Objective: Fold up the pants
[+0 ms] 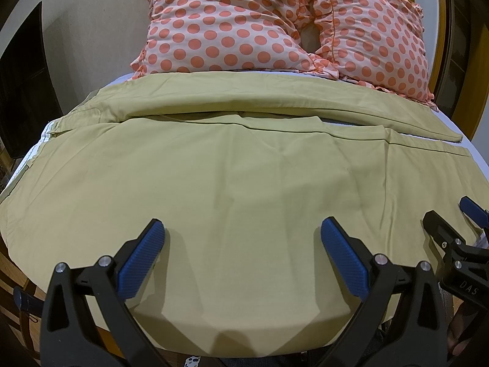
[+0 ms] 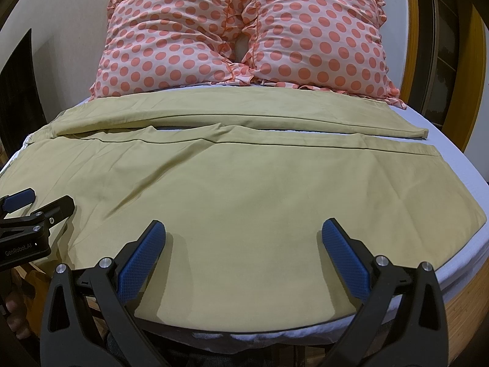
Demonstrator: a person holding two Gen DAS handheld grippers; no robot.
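Across the white-sheeted bed [image 2: 452, 165], from 9 o'clock to 3 o'clock, lie the khaki-green cotton pants [image 2: 244, 189], spread flat with both legs running sideways: one leg toward 12 o'clock, the other toward 6 o'clock, a narrow gap of sheet showing between them. At 12 o'clock, two pink pillows with orange polka dots and ruffled edges [image 2: 189, 39] lean side by side, touching, just beyond the far leg. A yellow wooden frame [image 2: 411, 30] stands at 2 o'clock.

Left gripper [image 1: 243, 258] (black frame, blue textured pads) hovers over the near leg at 6 o'clock, jaws spread wide and holding nothing. Right gripper [image 2: 243, 258] sits likewise over the near leg, jaws fully apart, empty. Each gripper appears at the edge of the other's view.
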